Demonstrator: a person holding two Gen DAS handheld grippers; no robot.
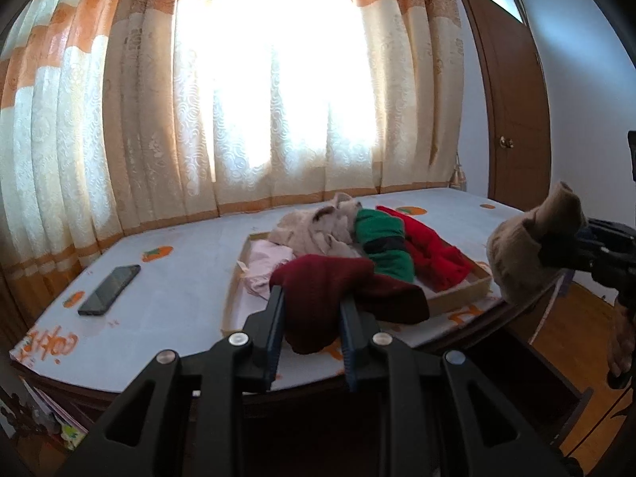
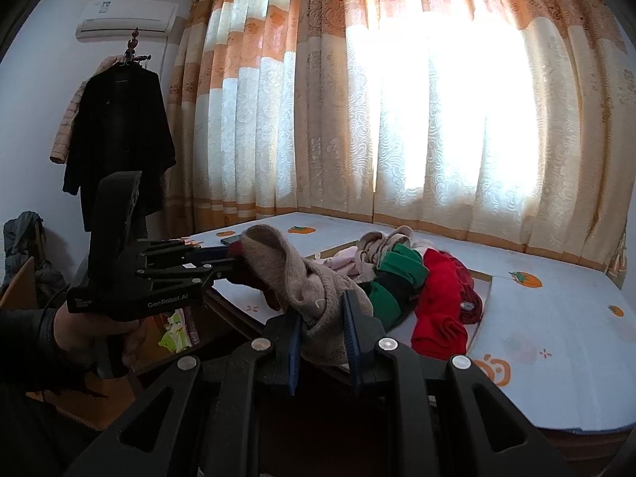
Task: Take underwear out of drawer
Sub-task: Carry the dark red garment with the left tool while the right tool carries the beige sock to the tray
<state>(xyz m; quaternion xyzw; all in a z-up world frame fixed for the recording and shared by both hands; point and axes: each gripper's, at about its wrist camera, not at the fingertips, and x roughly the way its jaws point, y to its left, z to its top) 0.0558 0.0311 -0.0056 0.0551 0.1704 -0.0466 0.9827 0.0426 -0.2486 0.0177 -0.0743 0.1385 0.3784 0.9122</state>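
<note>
The left gripper (image 1: 312,298) clamps a maroon garment (image 1: 338,298), the right gripper (image 2: 322,312) a beige garment (image 2: 294,274), both hiding the fingertips.

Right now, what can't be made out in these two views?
- Drawer: not clearly visible in either view; the tongs' bodies fill the dark lower frame.
- Tray contents: heaped clothes hide what lies beneath.
- Dark red garment: lower part hidden between left tongs.
- Window: glare through the curtain.
</note>
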